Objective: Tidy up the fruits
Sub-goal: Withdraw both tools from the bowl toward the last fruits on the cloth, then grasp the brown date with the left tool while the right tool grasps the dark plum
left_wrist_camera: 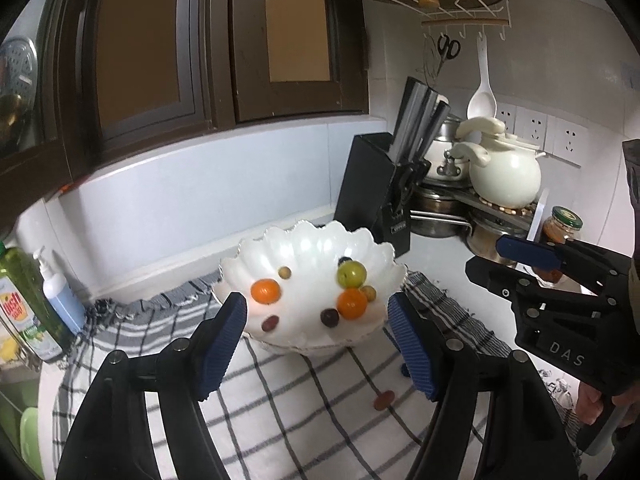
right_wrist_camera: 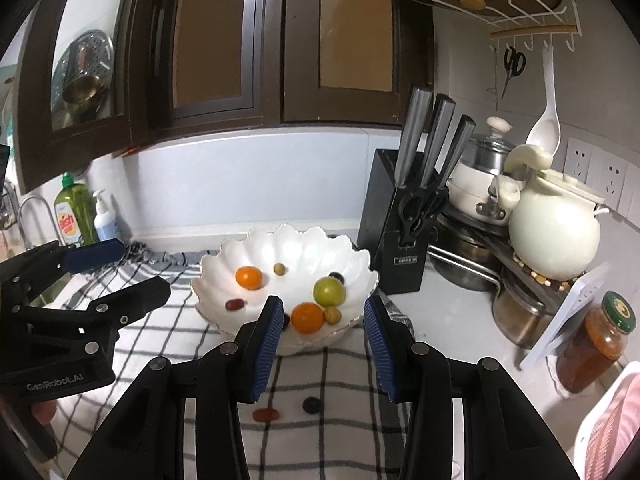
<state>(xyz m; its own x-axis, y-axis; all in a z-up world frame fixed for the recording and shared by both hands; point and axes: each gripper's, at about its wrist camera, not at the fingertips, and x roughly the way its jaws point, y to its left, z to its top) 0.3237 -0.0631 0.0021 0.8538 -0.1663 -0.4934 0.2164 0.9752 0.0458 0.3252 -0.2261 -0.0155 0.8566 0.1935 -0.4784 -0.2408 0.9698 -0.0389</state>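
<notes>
Reaching for the red fruit (right_wrist_camera: 265,414) and dark fruit (right_wrist_camera: 311,405) on the cloth (right_wrist_camera: 340,420), both grippers' jaws gape, holding nothing; round fruits could roll away, or the bowl (right_wrist_camera: 208,276) gets bumped.

Scalloped white bowl (right_wrist_camera: 362,276) holds oranges (right_wrist_camera: 307,317), green fruit (right_wrist_camera: 329,291), grapes (right_wrist_camera: 235,304)

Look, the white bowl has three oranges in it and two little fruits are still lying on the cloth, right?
Not quite: the bowl holds two oranges, not three, as the right wrist view shows. The round one beside them is a green fruit. Two little fruits do lie on the cloth.
</notes>
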